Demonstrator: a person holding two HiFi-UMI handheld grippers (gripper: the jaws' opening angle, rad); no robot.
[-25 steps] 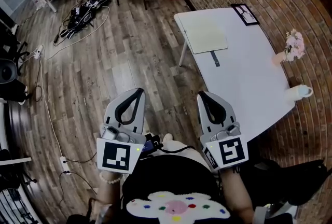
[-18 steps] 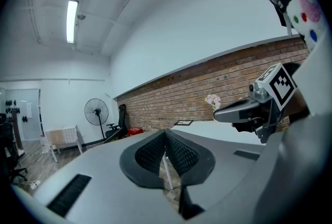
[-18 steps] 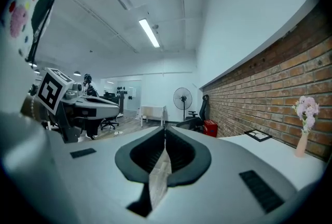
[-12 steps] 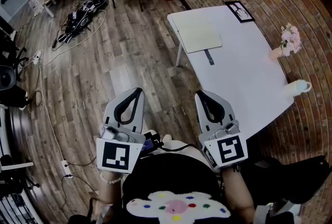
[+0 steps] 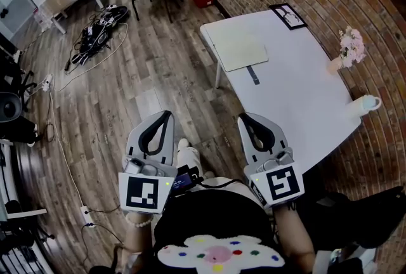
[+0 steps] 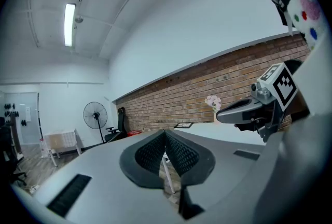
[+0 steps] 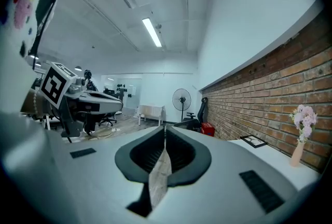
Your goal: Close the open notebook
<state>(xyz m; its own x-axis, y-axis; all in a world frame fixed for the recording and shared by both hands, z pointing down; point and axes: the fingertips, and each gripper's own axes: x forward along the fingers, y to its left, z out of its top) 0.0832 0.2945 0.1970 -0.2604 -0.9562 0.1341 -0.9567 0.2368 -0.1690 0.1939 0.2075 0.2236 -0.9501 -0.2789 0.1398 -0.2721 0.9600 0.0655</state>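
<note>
White desk fills the upper right of the head view, on a wood-plank floor. Notebook lies flat by the desk's upper-left corner, pale page up, with a dark strip just below it. My left hand-held gripper and right hand-held gripper are at lower centre, well apart from the notebook. Both have jaws pressed together with nothing between them. Picture frame, flower vase and white mug stand along the desk's right edge.
</note>
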